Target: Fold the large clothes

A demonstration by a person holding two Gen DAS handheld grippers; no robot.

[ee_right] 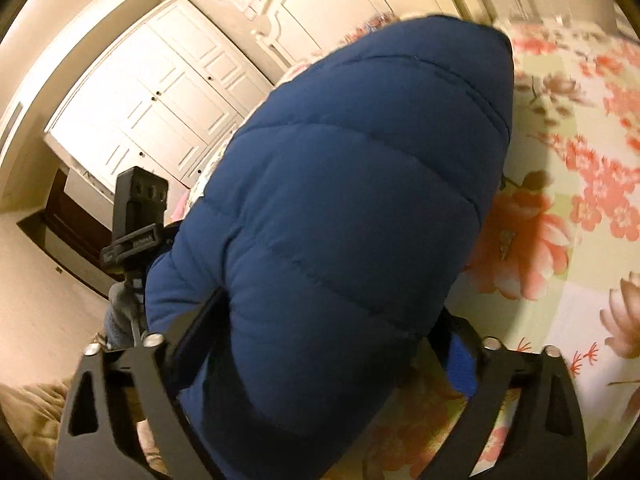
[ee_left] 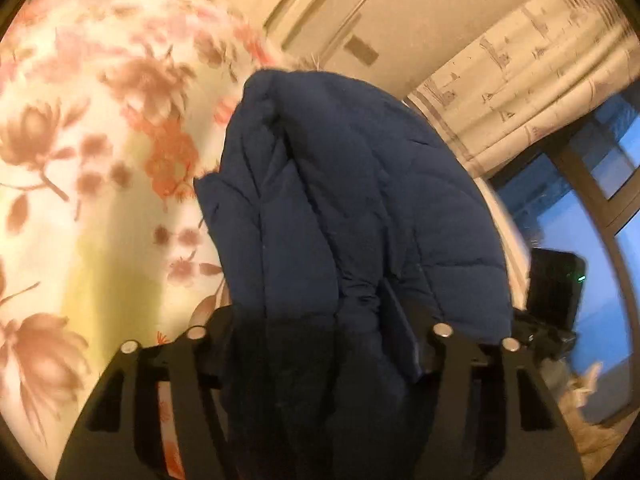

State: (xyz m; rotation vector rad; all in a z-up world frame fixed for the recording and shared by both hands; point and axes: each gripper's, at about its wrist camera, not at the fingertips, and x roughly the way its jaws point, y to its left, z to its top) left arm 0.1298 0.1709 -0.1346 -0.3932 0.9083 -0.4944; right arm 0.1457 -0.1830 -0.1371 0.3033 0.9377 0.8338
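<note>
I have a big, puffy, dark blue quilted jacket [ee_left: 344,208] hanging between my two grippers. It sits over a bed covered with a soft sheet with pink and orange flowers [ee_left: 72,128].

My left gripper [ee_left: 320,344] has thick folds of the jacket bunched between its two black fingers. The fingers stand about half spread and the cloth fills the gap, so I think it is pinching the jacket.

My right gripper [ee_right: 316,344] has its fingers spread wide, with a fat roll of the same jacket stuffed between them. I cannot tell if the pads really press on it, because the cloth hides them.

How far am I? The jacket looks doubled over in the left view, with layers lying on top of each other, so I think one fold is started. But it is not lying flat on the bed yet, and it is lumpy, not neat.

What is left, I think: lay it down, smooth it, and fold it again into a tidy pile.

Behind it I see white cupboard doors [ee_right: 160,92] and a pale curtain [ee_left: 532,68].
</note>
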